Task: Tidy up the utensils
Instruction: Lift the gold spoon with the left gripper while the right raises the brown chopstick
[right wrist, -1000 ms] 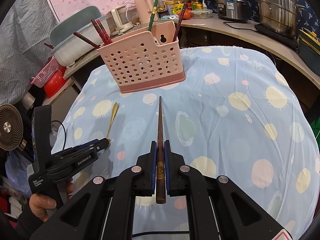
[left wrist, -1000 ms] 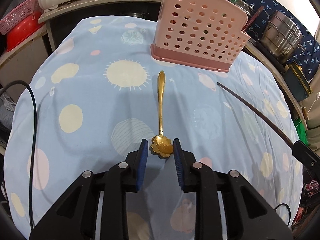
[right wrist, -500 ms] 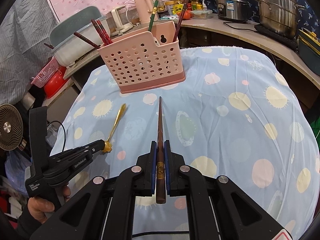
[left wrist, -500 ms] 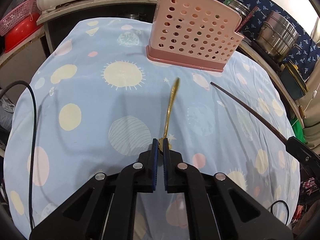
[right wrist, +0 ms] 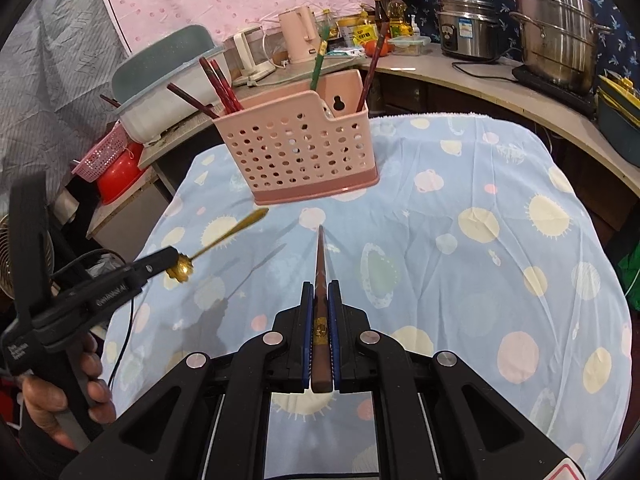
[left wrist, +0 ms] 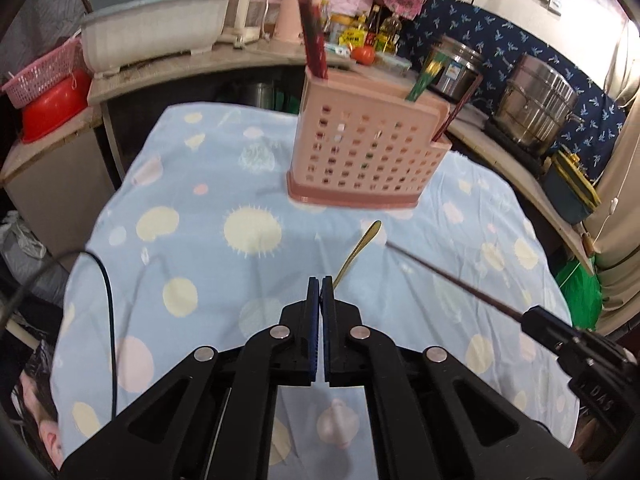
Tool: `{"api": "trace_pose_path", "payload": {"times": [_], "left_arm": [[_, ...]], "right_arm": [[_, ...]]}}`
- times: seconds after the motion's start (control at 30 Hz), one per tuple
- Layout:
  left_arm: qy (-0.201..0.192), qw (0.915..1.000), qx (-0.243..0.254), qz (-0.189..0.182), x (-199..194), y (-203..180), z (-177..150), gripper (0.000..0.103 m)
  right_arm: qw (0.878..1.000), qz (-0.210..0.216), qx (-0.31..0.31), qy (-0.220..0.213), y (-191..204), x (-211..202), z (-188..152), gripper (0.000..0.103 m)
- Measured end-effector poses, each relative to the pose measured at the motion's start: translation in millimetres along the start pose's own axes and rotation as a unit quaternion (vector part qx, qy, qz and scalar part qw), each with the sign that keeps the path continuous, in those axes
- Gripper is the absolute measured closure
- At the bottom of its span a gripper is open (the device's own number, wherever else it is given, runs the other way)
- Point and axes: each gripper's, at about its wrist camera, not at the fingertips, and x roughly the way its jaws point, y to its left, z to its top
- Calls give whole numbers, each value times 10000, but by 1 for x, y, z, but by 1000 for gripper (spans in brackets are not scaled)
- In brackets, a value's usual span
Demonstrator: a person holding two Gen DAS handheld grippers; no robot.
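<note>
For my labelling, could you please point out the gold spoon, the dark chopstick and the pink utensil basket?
gold spoon (right wrist: 224, 236): right wrist view, mid handle.
dark chopstick (right wrist: 321, 264): right wrist view, shaft.
pink utensil basket (right wrist: 296, 152): right wrist view, front wall.

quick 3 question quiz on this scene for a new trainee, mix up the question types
1. True or false: the gold spoon lies flat on the tablecloth.
2. What does the right gripper hold? A) a fork B) a dark chopstick C) nothing
3. Fill in: the left gripper clamps the spoon by its flower-shaped ____.

Key
1. False: it is held up in the air, short of the pink utensil basket.
2. B
3. bowl
</note>
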Motion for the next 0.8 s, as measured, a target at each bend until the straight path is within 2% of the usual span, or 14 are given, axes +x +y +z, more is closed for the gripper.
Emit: {"api": "trace_pose_path", "payload": {"times": [0.27, 0.6, 0.8], "left_arm": [[-291, 9989, 364, 49, -32, -20, 31, 102], [-518, 9975, 482, 83, -49, -25, 50, 102], [-663, 9959, 608, 132, -62, -36, 71, 102]], "right_arm": [[9993, 61, -74, -361, 5, -23, 23, 96], [9979, 164, -169, -598, 14, -37, 42, 96], [9945, 202, -335, -968, 23, -54, 72, 96]]}}
